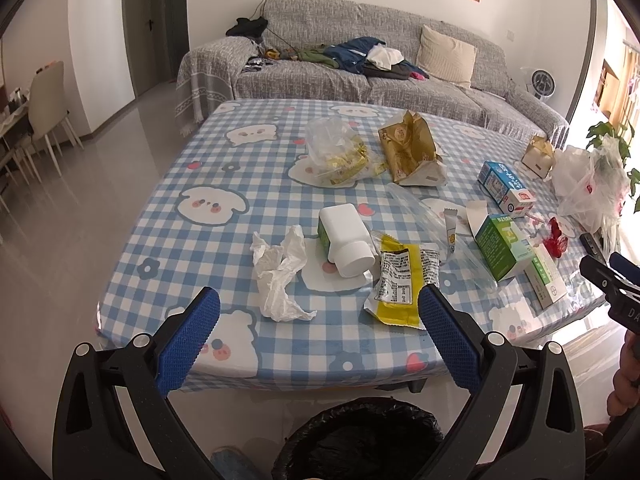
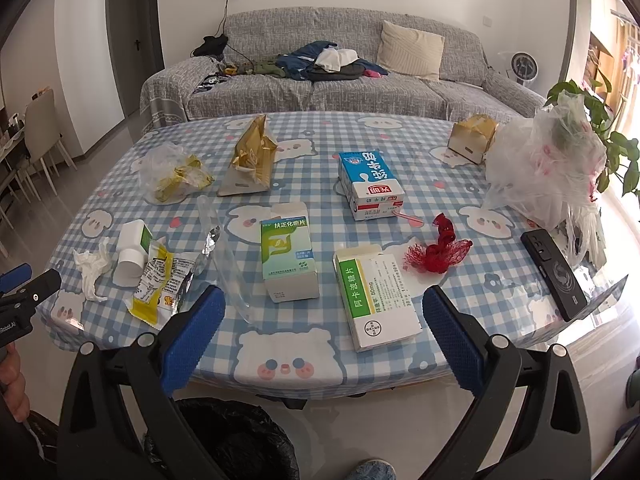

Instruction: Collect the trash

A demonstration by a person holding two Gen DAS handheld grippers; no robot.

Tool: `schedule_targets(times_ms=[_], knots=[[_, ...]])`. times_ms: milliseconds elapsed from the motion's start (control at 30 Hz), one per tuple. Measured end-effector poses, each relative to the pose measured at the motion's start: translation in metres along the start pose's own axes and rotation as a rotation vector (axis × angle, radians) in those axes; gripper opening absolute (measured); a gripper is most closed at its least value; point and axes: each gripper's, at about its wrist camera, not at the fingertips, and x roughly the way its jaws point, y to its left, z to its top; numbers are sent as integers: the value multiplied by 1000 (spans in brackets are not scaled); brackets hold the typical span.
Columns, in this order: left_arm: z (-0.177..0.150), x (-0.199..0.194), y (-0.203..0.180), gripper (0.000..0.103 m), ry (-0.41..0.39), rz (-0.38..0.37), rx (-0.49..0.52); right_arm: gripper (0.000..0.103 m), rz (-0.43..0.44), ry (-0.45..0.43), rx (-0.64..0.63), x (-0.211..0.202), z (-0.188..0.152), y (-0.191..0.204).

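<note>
While trash sits on table (image 2: 400,196), left gripper (image 1: 319,312) and right gripper (image 2: 324,312) hang wide apart, holding nothing, over black bin (image 1: 360,440).

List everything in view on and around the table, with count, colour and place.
crumpled tissue: 1, white, near left edge of the table
pill bottle: 1, white, lying on its side beside the tissue
snack wrapper: 1, yellow and silver, right of the bottle
medicine boxes: 2, green and white, near front; one with a flap open, one flat
milk carton: 1, blue and white, centre
net scrap: 1, red, right of the boxes
gold bags: 2, far side
clear bag of wrappers: 1, far left
phone: 1, black, right edge
trash bin: 1, black liner, below the table
left gripper: open
right gripper: open
</note>
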Motion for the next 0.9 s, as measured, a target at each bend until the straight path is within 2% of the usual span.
schedule_targets(times_ms=[900], knots=[[4, -6, -22, 97, -2, -5, 36, 95, -26, 12, 16, -2, -2, -13]])
